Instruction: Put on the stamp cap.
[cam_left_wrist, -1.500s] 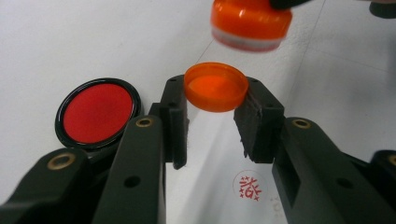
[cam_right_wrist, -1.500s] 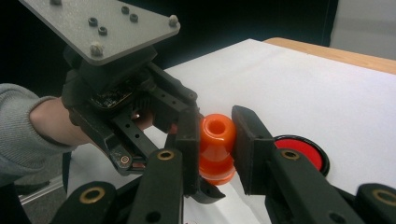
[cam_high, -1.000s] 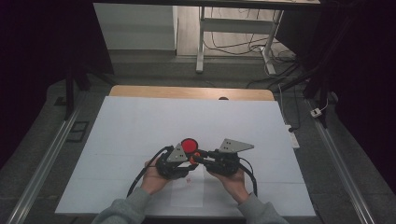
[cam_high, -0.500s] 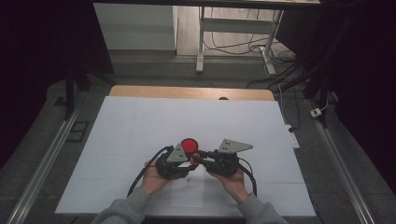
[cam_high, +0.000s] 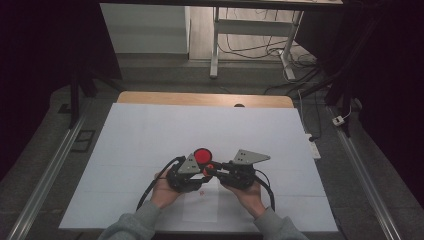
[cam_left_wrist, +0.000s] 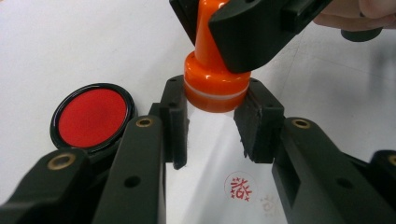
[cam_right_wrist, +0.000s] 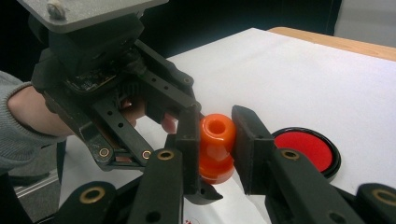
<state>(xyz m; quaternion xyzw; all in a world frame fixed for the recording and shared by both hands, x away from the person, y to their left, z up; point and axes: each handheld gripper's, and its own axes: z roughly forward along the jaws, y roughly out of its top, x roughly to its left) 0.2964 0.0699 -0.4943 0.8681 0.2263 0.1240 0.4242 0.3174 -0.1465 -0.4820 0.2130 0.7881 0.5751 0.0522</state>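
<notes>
Left gripper view: the right tool (cam_left_wrist: 205, 28) pinches the orange stamp (cam_left_wrist: 212, 79) by its neck, above the paper (cam_left_wrist: 210, 154) near a red print (cam_left_wrist: 241, 185). The left tool (cam_left_wrist: 212, 123), spread, flanks the stamp's base. A clean print likely needs a level, straight press. The ink pad (cam_left_wrist: 92, 116) sits at nine o'clock; both hands meet low on the tabletop (cam_high: 150, 135).

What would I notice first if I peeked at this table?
The bright orange stamp, pinched by the right gripper just above the white paper. The left gripper waits open around its base. Beside them lies a round red ink pad, and a red stamped mark shows on the paper below.
</notes>
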